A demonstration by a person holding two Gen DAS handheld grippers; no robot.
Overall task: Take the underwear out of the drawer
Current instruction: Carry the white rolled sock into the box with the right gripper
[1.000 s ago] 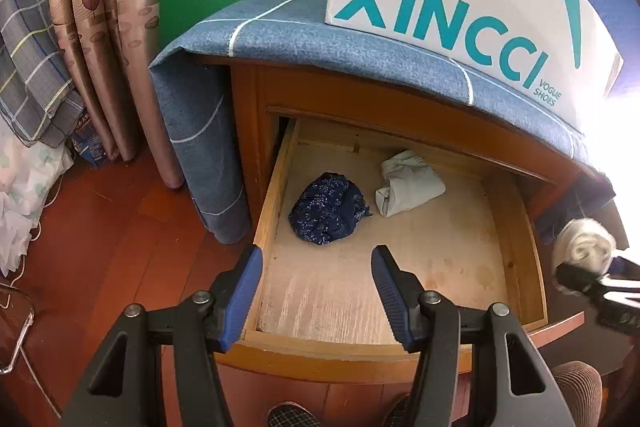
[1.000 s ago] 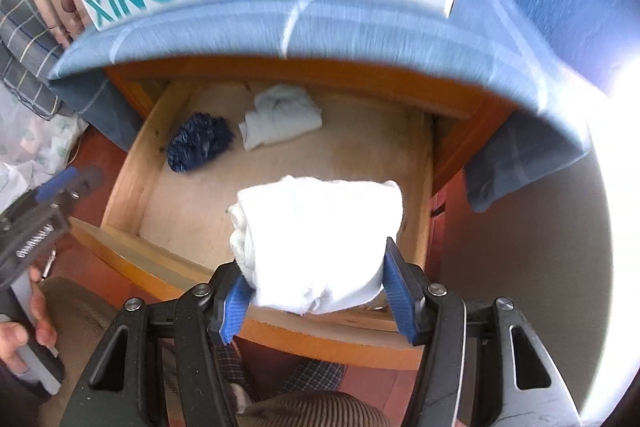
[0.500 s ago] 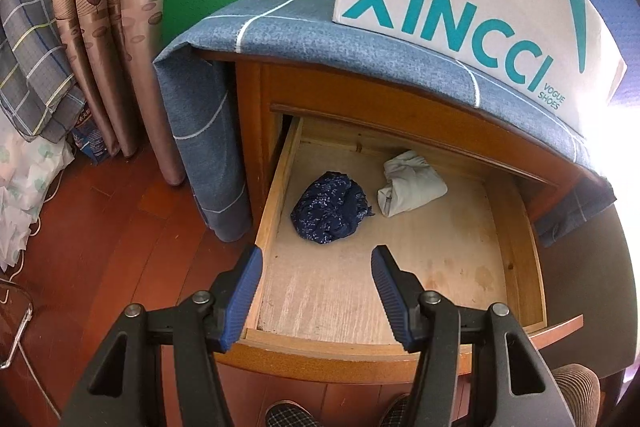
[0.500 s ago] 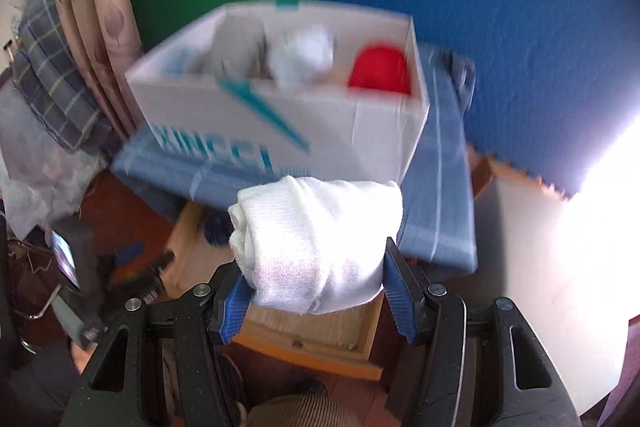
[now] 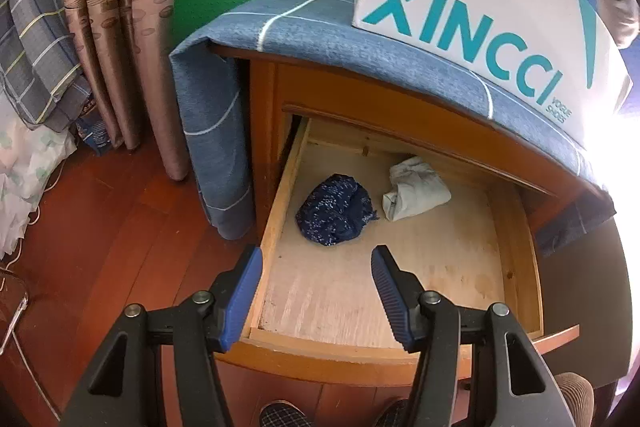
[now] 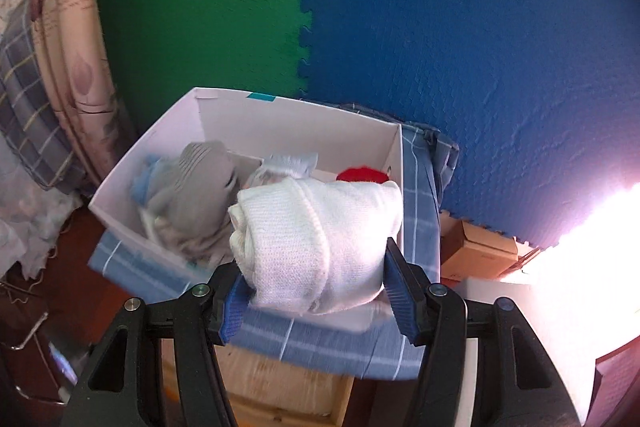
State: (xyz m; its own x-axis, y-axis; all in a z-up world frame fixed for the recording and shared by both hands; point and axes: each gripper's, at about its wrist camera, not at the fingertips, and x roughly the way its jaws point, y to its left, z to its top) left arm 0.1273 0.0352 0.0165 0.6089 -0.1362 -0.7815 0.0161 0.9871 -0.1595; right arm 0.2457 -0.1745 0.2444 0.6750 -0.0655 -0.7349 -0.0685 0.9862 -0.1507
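Right gripper (image 6: 316, 291): we find it clamped on a rolled white underwear (image 6: 316, 243), held above the near right part of the box (image 6: 256, 123).

Box: white, open, on a blue cloth (image 5: 320, 27) over the cabinet (image 5: 400, 115); we count grey (image 6: 196, 183), pale blue (image 6: 288, 163) and red (image 6: 360, 174) pieces inside.

Left gripper (image 5: 316, 291): we note its jaws spread and empty, over the near edge of the drawer (image 5: 276, 211).

Drawer: pulled out; we list a dark blue bundle (image 5: 336, 210) at far left and a pale roll (image 5: 414, 189) just to its right, apart.
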